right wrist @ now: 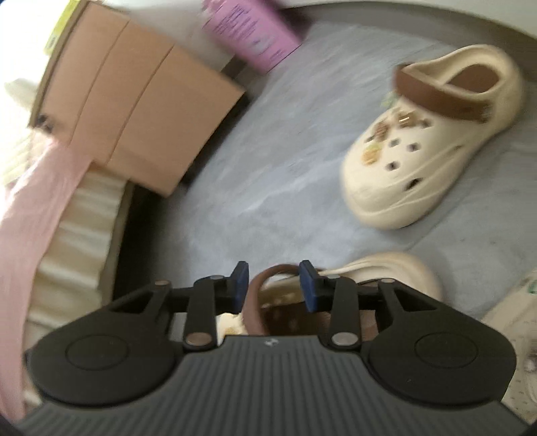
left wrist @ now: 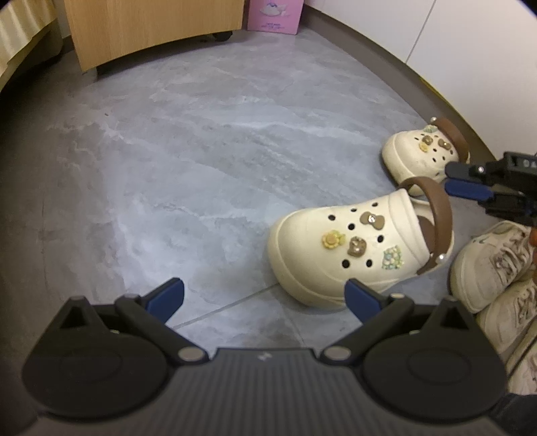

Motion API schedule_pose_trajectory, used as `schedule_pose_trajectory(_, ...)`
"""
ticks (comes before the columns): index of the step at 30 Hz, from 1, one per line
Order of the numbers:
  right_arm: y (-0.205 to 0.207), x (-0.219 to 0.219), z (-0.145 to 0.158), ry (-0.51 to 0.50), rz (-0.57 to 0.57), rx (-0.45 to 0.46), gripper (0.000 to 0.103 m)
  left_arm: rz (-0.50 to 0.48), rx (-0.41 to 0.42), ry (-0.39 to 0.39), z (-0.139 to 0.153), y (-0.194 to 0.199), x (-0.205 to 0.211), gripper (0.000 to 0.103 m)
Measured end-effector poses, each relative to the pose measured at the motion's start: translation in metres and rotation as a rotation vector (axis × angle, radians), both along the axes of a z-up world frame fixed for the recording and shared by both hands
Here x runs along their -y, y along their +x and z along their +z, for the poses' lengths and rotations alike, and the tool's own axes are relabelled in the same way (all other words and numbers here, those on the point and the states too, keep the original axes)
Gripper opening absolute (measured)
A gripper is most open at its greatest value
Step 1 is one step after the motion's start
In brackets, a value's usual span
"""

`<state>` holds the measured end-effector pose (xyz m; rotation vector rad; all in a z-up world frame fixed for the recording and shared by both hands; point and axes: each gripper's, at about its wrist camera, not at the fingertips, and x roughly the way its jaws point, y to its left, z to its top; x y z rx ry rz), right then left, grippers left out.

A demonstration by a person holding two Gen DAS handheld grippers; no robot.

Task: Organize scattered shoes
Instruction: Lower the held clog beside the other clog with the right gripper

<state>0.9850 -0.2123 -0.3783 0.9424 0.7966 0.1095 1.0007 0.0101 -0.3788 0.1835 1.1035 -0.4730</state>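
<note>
Two cream clogs with brown straps and charms sit on the grey floor. The near clog (left wrist: 355, 244) lies just beyond my left gripper (left wrist: 265, 295), which is open and empty, its right finger (left wrist: 360, 298) close to the toe. The far clog (left wrist: 423, 154) stands by the wall. My right gripper (left wrist: 465, 179) hovers over the near clog's heel strap (left wrist: 436, 208). In the blurred right wrist view my right gripper (right wrist: 274, 285) is partly open, its pads on either side of the brown strap (right wrist: 258, 302), not clamped. The far clog (right wrist: 433, 141) lies ahead.
White sneakers (left wrist: 493, 265) sit at the right, also showing in the right wrist view (right wrist: 513, 318). A wooden cabinet (left wrist: 151, 30) and a pink box (left wrist: 275, 15) stand at the back by the white wall (left wrist: 470, 50). A bed with pink cloth (right wrist: 40, 208) is at the left.
</note>
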Motion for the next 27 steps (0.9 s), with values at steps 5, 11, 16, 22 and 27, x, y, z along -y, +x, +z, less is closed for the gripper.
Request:
schedule_pose_trajectory(5,0.008,-0.013,0.000,-0.008,0.074,-0.004,0.016,0.004,-0.060,-0.023,-0.006,-0.003,0.003,0.102)
schedule_pose_trajectory(11,0.025,-0.037,-0.007,-0.049,0.190,-0.027,0.017,0.007,-0.081,-0.020,-0.011,-0.005,0.001,0.102)
schedule_pose_trajectory(16,0.027,-0.032,-0.007,-0.035,0.204,-0.044,0.021,0.017,-0.094,-0.018,-0.013,-0.005,0.000,0.102)
schedule_pose_trajectory(22,0.035,-0.043,-0.015,0.003,0.260,-0.073,0.064,0.007,-0.106,-0.009,-0.015,-0.006,0.002,0.102)
schedule_pose_trajectory(27,0.042,-0.061,-0.034,0.014,0.341,-0.119,0.063,0.002,-0.111,-0.008,-0.015,-0.007,0.003,0.102)
